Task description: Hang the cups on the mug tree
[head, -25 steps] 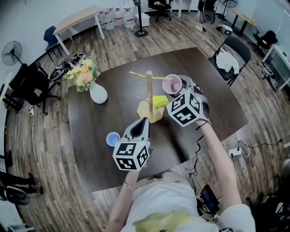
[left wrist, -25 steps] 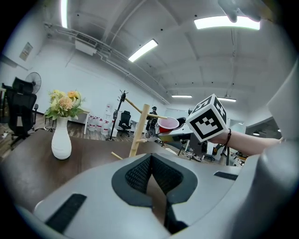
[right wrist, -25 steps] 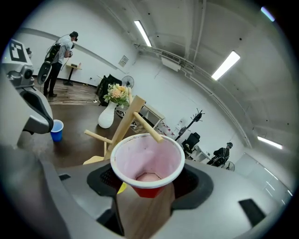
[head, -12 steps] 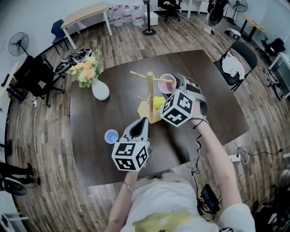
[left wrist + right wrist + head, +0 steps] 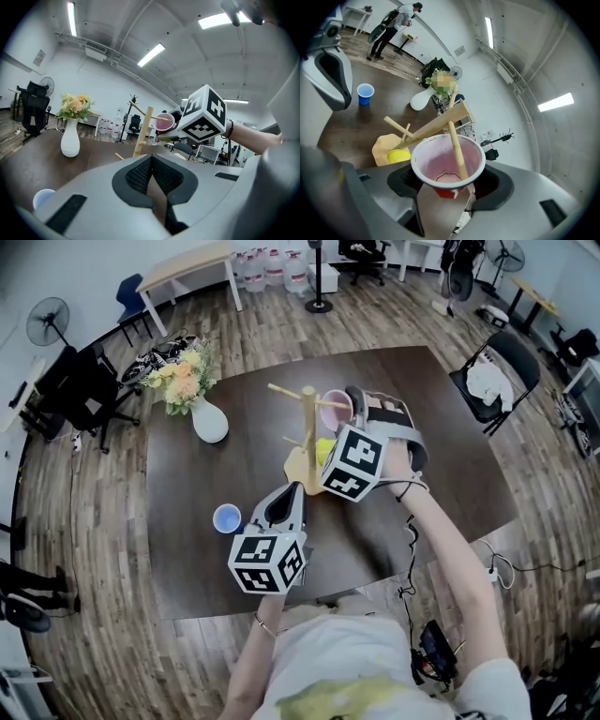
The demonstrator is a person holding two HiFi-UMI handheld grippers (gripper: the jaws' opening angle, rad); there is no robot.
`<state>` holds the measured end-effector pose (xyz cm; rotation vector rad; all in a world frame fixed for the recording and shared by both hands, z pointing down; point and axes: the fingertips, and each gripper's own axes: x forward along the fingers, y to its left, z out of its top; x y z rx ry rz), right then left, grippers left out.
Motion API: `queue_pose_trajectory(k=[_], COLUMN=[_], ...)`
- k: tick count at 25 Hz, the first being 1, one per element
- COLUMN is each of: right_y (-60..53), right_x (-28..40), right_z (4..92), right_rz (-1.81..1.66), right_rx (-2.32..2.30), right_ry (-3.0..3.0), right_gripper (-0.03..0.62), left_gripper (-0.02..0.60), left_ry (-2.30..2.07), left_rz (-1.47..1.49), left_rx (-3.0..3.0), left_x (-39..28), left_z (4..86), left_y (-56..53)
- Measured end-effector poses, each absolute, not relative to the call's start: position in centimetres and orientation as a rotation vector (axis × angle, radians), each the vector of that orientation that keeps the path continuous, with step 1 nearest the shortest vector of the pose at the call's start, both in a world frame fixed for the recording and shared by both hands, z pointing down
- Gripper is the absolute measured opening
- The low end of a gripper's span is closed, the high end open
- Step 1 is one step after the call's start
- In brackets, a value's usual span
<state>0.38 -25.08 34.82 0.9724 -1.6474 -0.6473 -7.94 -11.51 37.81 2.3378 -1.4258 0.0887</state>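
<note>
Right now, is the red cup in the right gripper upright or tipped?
Tipped: the red cup has its mouth turned toward the mug tree, with a peg reaching inside.

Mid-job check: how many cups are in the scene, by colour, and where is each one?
Red plastic cup: 1, held in the right gripper, with a peg of the wooden mug tree poking into it.
Yellow plastic cup: 1, hanging low on the mug tree.
Blue plastic cup: 1, upright on the dark table.
Total: 3 cups.
</note>
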Motion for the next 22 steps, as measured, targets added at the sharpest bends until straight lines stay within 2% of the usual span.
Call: queue_pose_trajectory(k=[22], right_y=[-25.5], right_x=[0.6], right_z=[33.9], right_rz=[-0.775], right_rx=[0.897], right_ry=[-1.284], right_gripper=[0.302], left_gripper=[0.017], left_ry=[-1.276], left_rz=[0.109], left_rx=[2.393], left_x=[-9.3], left_z=[37.9], left_y=[-11.7])
